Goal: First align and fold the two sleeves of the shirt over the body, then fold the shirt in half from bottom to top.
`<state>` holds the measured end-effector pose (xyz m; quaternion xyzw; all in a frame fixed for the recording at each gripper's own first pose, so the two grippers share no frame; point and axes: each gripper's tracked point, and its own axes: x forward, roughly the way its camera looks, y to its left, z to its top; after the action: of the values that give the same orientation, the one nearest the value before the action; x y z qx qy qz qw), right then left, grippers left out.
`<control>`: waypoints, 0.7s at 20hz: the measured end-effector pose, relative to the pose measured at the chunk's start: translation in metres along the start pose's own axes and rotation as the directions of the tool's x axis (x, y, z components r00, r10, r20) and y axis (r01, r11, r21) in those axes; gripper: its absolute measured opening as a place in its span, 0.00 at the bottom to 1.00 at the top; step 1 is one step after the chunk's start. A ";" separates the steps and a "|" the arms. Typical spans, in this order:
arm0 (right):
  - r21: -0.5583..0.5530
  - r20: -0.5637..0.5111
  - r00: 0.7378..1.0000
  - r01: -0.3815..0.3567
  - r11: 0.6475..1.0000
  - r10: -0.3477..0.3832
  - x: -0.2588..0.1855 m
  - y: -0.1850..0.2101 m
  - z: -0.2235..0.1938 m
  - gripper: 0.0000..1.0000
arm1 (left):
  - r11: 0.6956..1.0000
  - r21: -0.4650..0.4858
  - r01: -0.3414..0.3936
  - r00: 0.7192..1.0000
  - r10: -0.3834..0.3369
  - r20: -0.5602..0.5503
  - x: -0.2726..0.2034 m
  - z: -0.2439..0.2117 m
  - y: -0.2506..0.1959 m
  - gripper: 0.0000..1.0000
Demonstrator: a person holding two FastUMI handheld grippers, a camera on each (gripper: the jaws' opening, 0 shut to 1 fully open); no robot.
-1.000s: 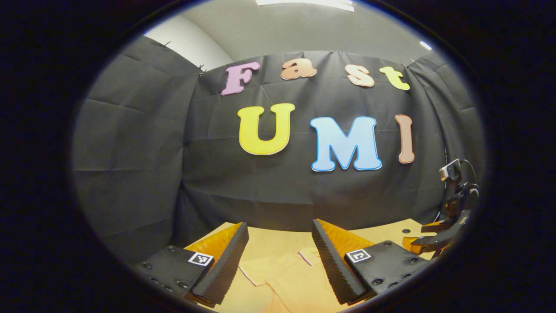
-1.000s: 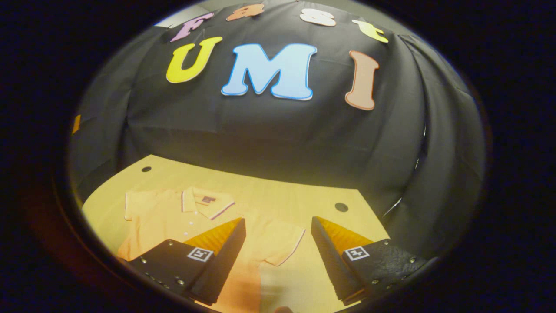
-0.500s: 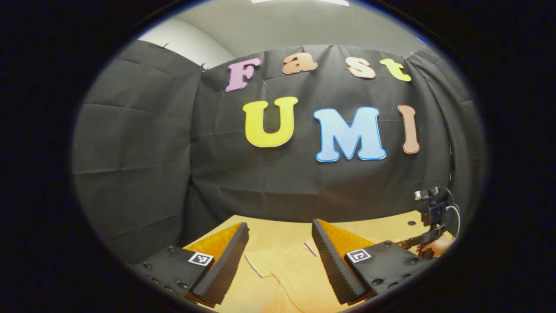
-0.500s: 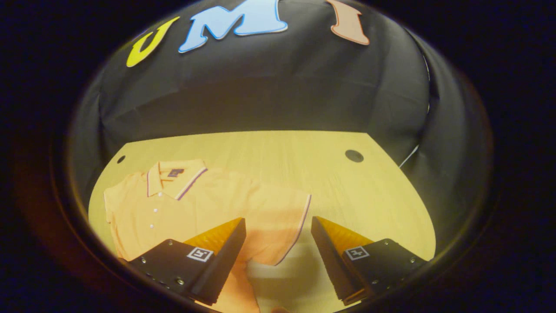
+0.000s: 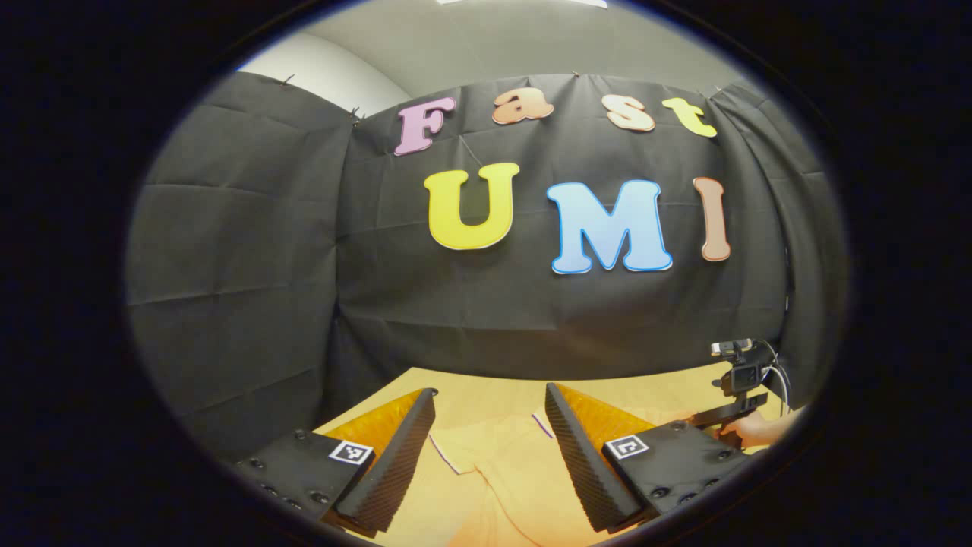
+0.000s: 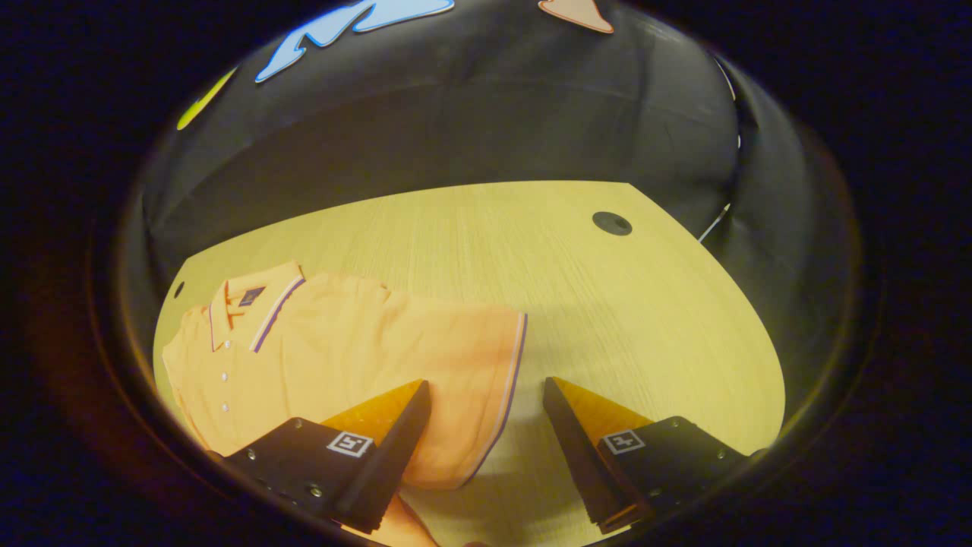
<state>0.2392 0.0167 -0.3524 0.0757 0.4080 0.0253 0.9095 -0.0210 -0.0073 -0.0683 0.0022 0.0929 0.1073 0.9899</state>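
Right gripper view: shirt (flat) on table.

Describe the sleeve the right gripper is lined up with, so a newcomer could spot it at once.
On the wooden table lies an orange polo shirt, collar toward the far left. Its sleeve sticks out toward the open right gripper, lying flat. Its cuff's thin white and purple stripe marks it off from the plain body.

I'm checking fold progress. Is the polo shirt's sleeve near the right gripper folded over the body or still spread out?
Spread out. In the right gripper view the sleeve lies flat on the wooden table, reaching away from the polo shirt, its striped cuff between the open right gripper fingers.
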 end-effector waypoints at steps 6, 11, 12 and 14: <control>-0.023 -0.020 1.000 -0.024 0.999 0.023 0.002 0.011 -0.004 0.71 | 1.000 -0.013 0.014 1.000 -0.014 0.007 -0.005 -0.002 0.001 0.98; -0.013 -0.048 0.998 -0.030 0.999 0.029 -0.001 0.010 -0.002 0.19 | 1.000 -0.016 0.003 1.000 -0.003 0.019 -0.014 -0.001 0.013 0.95; -0.007 -0.045 0.999 -0.014 1.000 0.014 -0.005 0.012 0.000 0.14 | 1.000 -0.019 0.000 1.000 0.000 0.022 -0.017 -0.001 0.015 0.98; -0.018 -0.021 1.000 -0.013 1.000 0.013 -0.007 0.020 0.007 0.01 | 1.000 -0.018 -0.014 0.999 0.014 0.031 -0.022 0.001 0.023 0.98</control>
<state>0.2401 0.0350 -0.3389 0.0696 0.4166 0.0357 0.9057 -0.0467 0.0102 -0.0631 -0.0042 0.0767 0.1150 0.9904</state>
